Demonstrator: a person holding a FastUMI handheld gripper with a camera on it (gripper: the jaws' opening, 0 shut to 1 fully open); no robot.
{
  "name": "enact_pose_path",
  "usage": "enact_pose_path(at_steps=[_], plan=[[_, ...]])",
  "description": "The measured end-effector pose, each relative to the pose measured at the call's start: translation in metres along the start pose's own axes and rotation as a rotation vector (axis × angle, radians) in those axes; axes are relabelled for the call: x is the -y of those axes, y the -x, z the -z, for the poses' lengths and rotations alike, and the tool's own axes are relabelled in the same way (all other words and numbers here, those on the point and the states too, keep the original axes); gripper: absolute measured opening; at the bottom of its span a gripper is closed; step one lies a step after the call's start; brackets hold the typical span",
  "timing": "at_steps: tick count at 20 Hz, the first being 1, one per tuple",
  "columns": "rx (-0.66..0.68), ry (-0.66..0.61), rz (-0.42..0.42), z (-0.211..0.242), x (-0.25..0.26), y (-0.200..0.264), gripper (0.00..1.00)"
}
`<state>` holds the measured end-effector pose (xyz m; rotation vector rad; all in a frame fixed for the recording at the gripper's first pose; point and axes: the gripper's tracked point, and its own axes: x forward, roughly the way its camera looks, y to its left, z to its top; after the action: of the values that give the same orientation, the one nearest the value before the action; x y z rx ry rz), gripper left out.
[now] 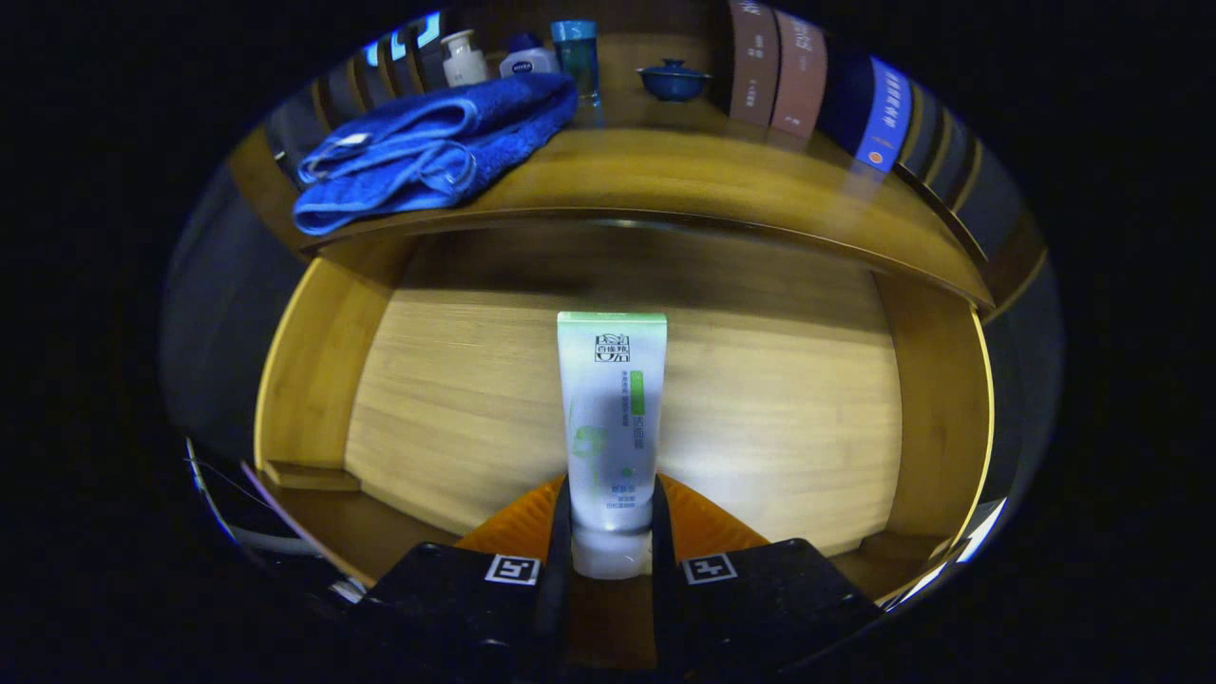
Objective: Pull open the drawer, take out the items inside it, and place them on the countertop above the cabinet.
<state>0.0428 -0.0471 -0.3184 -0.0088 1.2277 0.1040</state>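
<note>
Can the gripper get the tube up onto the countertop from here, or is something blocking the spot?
Probably yes. The gripper has its fingers pressed on the tube over the open drawer. The countertop beyond has bare wood between the blue towel and books.

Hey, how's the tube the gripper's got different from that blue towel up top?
The white-and-green tube is stiff and slim, clamped near its cap between the gripper fingers over the open drawer; the blue towel is soft, folded, lying free on the countertop. Both are toiletry-type items.
</note>
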Motion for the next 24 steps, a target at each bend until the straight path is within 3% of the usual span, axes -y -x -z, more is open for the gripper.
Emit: enact_pose_path(at_steps=[5, 10, 16, 22, 24], plan=[[0.153, -0.011, -0.015, -0.039, 0.0, 0.05, 0.4], [0.293, 0.016, -0.007, -0.129, -0.002, 0.073, 0.39], [0.286, 0.002, 0.019, -0.206, 0.004, 0.043, 0.39], [0.136, -0.046, 0.044, -0.212, 0.015, -0.019, 0.4], [0.146, -0.062, 0.044, -0.217, 0.017, -0.026, 0.4]])
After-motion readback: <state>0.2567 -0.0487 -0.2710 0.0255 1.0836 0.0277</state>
